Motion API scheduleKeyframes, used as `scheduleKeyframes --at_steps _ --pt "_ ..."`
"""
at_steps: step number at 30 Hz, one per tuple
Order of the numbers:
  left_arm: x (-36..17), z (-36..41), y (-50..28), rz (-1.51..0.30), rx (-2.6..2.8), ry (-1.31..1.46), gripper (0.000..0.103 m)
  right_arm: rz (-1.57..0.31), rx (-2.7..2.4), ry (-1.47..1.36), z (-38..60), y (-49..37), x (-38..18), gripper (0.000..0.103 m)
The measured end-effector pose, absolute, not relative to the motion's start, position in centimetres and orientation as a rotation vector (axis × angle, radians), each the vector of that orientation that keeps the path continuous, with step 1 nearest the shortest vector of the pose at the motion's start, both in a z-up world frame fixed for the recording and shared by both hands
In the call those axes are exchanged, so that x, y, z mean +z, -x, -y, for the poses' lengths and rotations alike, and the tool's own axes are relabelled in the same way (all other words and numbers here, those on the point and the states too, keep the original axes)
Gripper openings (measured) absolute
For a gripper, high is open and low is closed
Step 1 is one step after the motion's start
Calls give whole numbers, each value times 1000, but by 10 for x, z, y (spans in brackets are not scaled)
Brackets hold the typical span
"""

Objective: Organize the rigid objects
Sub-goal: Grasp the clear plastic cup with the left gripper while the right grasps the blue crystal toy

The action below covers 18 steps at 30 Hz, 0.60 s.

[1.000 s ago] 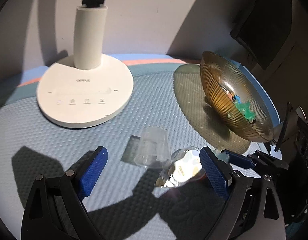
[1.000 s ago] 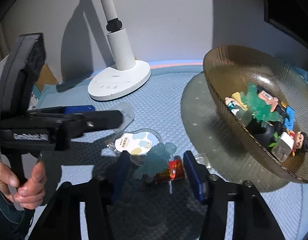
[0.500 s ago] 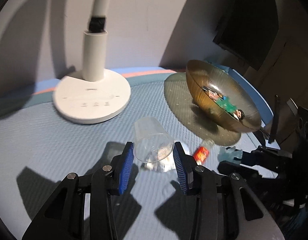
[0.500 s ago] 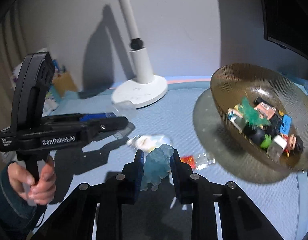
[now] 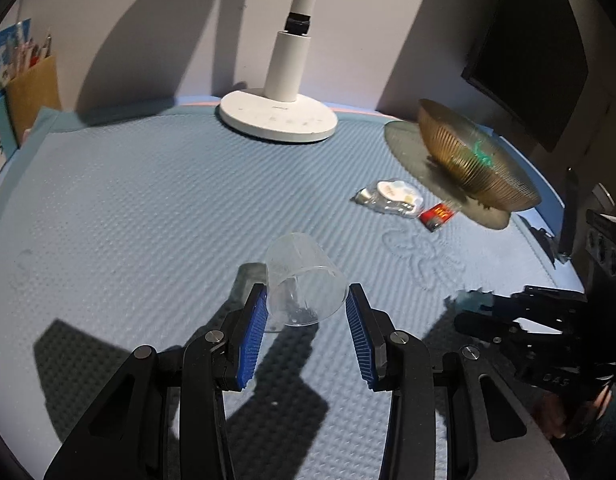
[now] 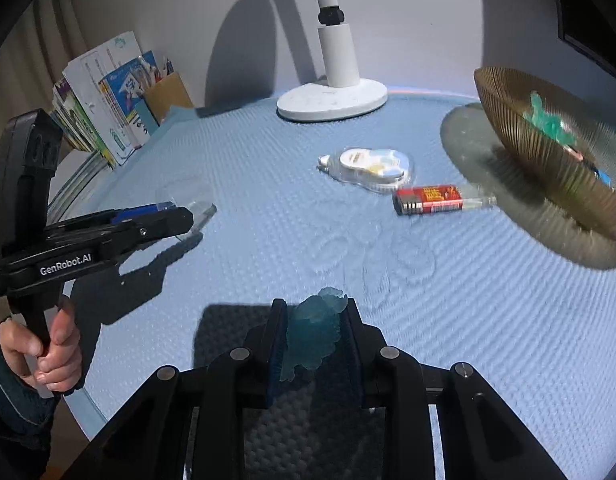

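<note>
Both grippers now sit higher and nearer than before: the left gripper (image 5: 306, 302) carries the clear cup (image 5: 304, 282) off the counter (image 5: 148, 208), and the right gripper (image 6: 316, 332) has clamped and lifted the blue figure (image 6: 314, 330).

Both wrist views look forward and down over the blue mat (image 5: 148, 208), sharing the lamp base (image 5: 278, 120) upper centre and bowl (image 6: 548, 160) right.

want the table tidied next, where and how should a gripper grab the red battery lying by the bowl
Grip the red battery across its short round body, mid-length, coming straight down from above. It lies flat on the mat, long axis roughly left to right in the right wrist view, with a clear plastic piece at its right end and the amber bowl just beyond.
</note>
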State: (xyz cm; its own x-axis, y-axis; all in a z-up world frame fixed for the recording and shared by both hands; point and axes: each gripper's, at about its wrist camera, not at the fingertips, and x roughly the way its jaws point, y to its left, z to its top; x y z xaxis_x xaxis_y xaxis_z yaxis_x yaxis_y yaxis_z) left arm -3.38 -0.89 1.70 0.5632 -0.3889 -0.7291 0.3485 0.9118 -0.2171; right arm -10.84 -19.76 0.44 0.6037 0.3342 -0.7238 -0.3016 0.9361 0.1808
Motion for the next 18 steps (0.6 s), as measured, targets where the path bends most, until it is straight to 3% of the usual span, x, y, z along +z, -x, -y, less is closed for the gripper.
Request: scheduleKeyframes --at_steps 4,7,15,17,18 --pt "19 10 35 -842 -442 48 37 -857 373 -70 203 113 2 47" --pt "18 8 35 -842 -446 61 37 -853 357 -80 204 116 1 49" --pt "18 4 35 -836 -443 79 37 -844 277 -4 180 107 4 48" --pt "18 5 35 -835 -441 73 37 -835 264 31 174 108 4 27" --pt "19 6 36 -835 -438 69 37 -831 269 37 174 109 5 27"
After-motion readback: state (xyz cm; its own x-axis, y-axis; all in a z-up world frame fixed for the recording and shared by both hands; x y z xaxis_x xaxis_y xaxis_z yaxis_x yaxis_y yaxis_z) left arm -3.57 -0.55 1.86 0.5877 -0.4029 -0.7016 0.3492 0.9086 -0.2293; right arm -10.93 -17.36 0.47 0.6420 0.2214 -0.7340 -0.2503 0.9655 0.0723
